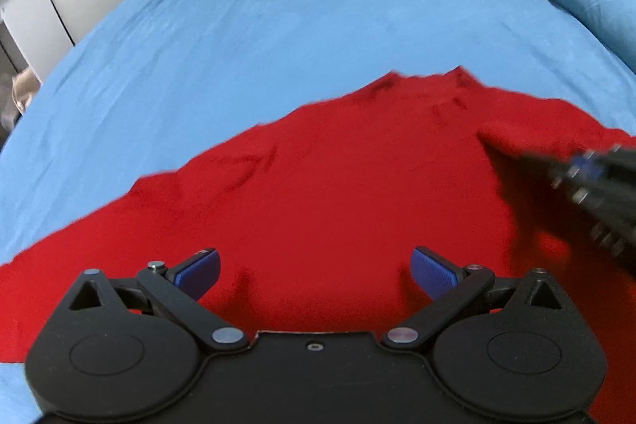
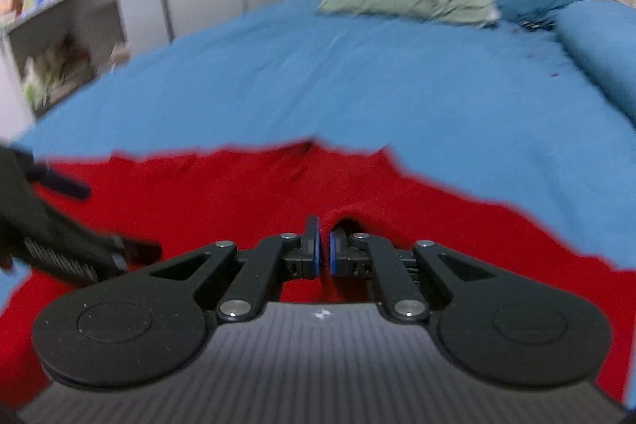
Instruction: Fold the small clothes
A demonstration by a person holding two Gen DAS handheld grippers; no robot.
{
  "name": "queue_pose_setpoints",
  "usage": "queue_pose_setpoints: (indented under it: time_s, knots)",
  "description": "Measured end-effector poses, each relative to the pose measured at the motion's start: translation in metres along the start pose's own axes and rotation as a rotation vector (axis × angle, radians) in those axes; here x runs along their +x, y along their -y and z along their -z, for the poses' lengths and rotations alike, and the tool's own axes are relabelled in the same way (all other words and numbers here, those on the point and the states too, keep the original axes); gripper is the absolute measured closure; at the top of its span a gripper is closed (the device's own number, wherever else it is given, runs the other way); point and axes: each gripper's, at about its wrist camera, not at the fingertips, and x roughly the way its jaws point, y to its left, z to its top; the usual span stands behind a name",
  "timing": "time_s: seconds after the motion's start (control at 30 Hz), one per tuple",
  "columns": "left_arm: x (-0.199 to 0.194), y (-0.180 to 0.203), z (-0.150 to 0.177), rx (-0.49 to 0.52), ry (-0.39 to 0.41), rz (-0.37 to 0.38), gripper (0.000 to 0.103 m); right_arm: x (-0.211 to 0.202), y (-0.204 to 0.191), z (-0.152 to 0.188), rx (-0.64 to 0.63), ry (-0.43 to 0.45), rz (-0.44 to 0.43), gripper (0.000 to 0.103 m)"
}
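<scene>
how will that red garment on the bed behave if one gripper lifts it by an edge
The red garment will likely drape and sag: it lies limp with soft creases on the blue sheet. Probably light, and unlikely to slip; a fold sits pinched in the right gripper.

Matt red cloth garment [image 1: 338, 193] on a smooth blue cloth bedsheet [image 1: 278, 26].
</scene>
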Motion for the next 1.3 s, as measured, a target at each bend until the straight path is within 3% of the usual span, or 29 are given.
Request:
queue_pose_setpoints:
  time_s: [0.13, 0.23, 0.37, 0.6, 0.73, 0.87, 1.13, 1.23, 1.27, 1.3]
  knots:
    - [0.001, -0.015, 0.01, -0.009, 0.017, 0.028, 0.0, 0.016, -0.018, 0.018, -0.025, -0.051, -0.018, 0.082]
    - [0.001, -0.012, 0.009, -0.002, 0.039, 0.038, 0.0, 0.017, -0.024, 0.026, -0.017, -0.082, -0.034, 0.073]
    - [-0.006, 0.001, -0.001, 0.041, 0.082, 0.072, 0.0, -0.003, -0.005, 0.018, 0.033, -0.052, -0.027, 0.023]
    - [-0.022, 0.063, -0.036, 0.255, 0.206, 0.118, 0.0, -0.071, 0.061, 0.002, 0.106, 0.005, 0.106, 0.004]
    - [-0.006, 0.103, -0.036, 0.365, 0.167, 0.177, 0.0, -0.094, 0.093, 0.003, 0.141, -0.011, 0.184, 0.002]
    - [0.013, 0.139, -0.02, 0.488, 0.158, 0.182, 0.016, -0.098, 0.111, 0.026, 0.171, -0.061, 0.241, 0.002]
    - [0.027, 0.158, -0.014, 0.534, 0.168, 0.19, 0.055, -0.107, 0.117, 0.066, 0.258, -0.129, 0.295, 0.002]
    - [0.029, 0.162, -0.017, 0.533, 0.161, 0.193, 0.075, -0.111, 0.116, 0.075, 0.281, -0.161, 0.324, 0.002]
    - [0.029, 0.162, -0.018, 0.529, 0.162, 0.188, 0.094, -0.113, 0.116, 0.079, 0.287, -0.176, 0.345, 0.002]
    - [0.028, 0.16, -0.02, 0.519, 0.161, 0.186, 0.097, -0.116, 0.116, 0.084, 0.296, -0.194, 0.368, 0.002]
